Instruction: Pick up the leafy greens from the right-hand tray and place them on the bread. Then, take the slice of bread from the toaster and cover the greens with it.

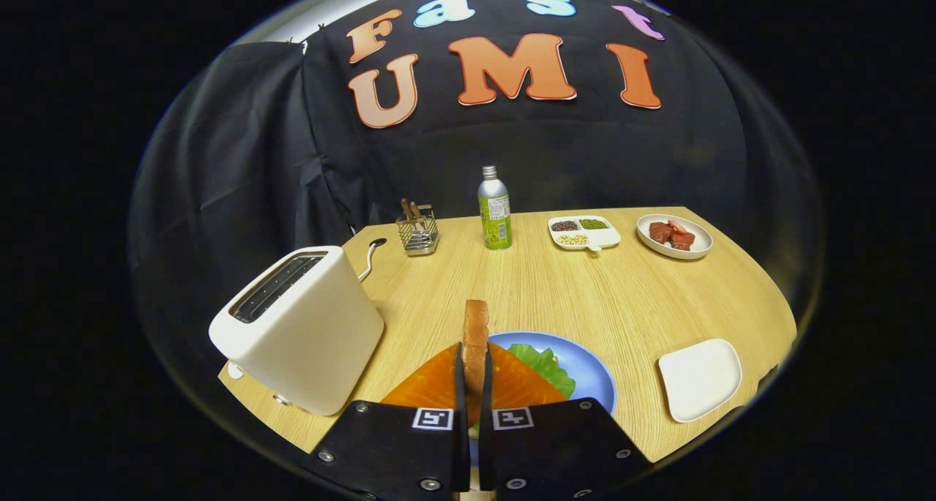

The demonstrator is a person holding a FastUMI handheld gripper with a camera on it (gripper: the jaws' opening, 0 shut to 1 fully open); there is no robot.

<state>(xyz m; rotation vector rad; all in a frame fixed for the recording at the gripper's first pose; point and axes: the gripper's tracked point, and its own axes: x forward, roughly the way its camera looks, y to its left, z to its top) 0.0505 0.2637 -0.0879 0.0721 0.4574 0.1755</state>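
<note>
From the gripper view, I have the tongs [474,384] clamped on a slice of bread [475,336], which stands upright on its edge between the two fingers, both pressing its flat faces. It is held just above the blue plate [592,373] that sits on the near part of the wooden table [585,296]. On that plate I can see an orange-looking slice [428,388] spread to both sides of the fingers, and the leafy greens [545,366] lie on it toward the right, their ruffled edge poking out past the orange.

To the near left stands the white toaster [300,325], its slots open at the top, its cord running off behind it. On the near right lies a white tray [700,378], bare on top.

Farther off, along the far edge of the table, I make out a wire holder [417,232] with utensils on the left, a green bottle [495,210] in the middle, a divided dish [583,232] with small heaps right of it, and a round plate with red pieces [674,235] at the far right.
</note>
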